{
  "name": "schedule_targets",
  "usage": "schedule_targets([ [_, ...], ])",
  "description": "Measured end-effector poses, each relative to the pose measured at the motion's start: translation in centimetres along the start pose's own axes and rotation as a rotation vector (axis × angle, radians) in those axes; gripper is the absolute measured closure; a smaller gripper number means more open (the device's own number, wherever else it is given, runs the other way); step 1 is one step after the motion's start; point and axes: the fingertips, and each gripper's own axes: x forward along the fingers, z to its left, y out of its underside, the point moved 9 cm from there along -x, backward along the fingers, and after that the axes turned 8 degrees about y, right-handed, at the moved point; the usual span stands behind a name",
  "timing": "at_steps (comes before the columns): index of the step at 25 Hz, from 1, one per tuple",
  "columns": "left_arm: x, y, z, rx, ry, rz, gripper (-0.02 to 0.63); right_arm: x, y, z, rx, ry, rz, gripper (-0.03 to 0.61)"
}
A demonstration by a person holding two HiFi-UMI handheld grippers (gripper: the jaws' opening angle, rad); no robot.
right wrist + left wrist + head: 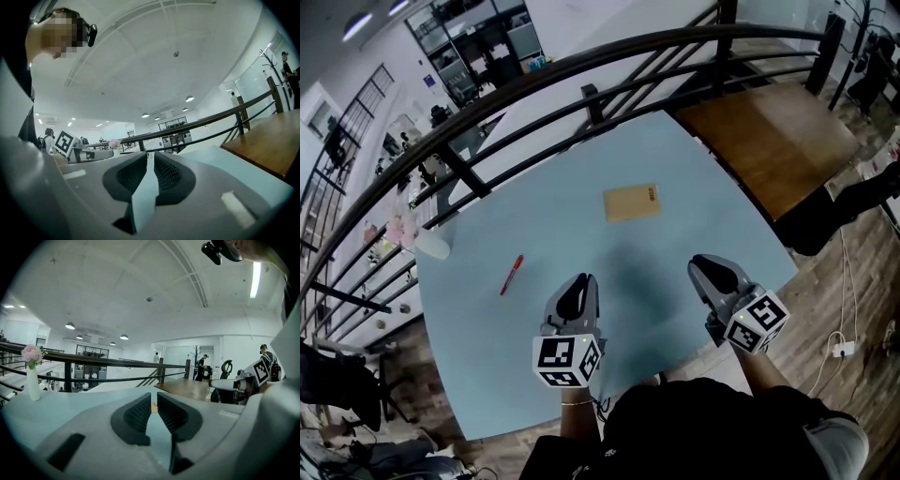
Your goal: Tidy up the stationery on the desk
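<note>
The pale blue worktop (675, 178) spreads wide. Above its near edge, the left claw (579, 284) and right claw (709, 269) are each slightly released and empty. A brown notebook (632, 202) lies mid-worktop, well beyond them. A red pen (512, 275) lies further left.

Two pieces of stationery lie on the pale blue desk (694, 178), well apart from each other.

The pen (512, 275) is red and slim. It lies flat on the desk's left part, near the left edge, slanted so that its upper end points toward the desk's far side and its lower end toward the near left corner.

The pad (632, 202) is a tan rectangle, closed and flat, with a small mark by its right short edge. It lies around the desk's middle, toward the far side, its long sides running roughly crosswise and slightly tilted.
</note>
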Motion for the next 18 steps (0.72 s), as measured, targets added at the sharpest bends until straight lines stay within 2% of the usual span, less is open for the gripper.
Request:
schedule_targets([
  [8, 4.1, 0.9, 3.8, -0.007, 0.058, 0.04, 0.529, 3.6, 0.5, -0.7, -0.028, 0.052, 0.043, 0.531],
  [18, 9.5, 1.7, 4.4, -0.03, 0.077, 0.113, 0.466, 6.8, 0.7, -4.3, -0.043, 0.057, 0.136, 0.503],
])
